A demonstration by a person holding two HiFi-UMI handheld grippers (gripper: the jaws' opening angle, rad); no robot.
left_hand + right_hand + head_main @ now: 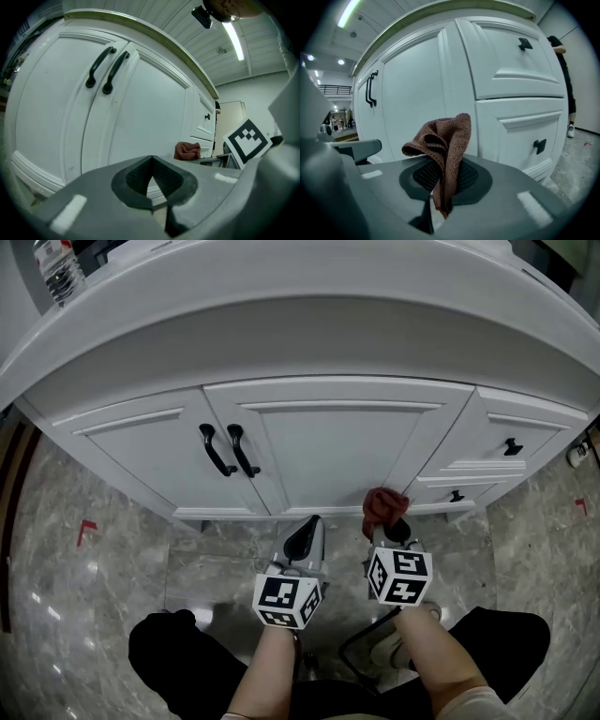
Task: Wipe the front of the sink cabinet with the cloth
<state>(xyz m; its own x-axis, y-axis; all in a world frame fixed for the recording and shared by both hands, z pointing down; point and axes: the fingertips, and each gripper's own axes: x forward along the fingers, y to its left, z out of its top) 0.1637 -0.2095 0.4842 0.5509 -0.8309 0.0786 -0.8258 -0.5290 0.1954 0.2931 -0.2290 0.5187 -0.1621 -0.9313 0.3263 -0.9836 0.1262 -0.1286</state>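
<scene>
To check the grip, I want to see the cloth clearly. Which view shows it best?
The right gripper view: the cloth fills the middle, pinched in the jaws of the right gripper. The head view shows a small red bunch; the left gripper view, a distant lump.

- The cabinet front fills the middle of the frame; its flat door panels are bare.
- Black door handles jut out left of centre; a drawer knob juts out near the right edge.
- The countertop overhangs across the upper frame.
- Open floor lies at lower left and lower right.
- The person's legs fill the bottom centre. Above them the left gripper sits just beside the right gripper, which is clamped on the cloth.
</scene>
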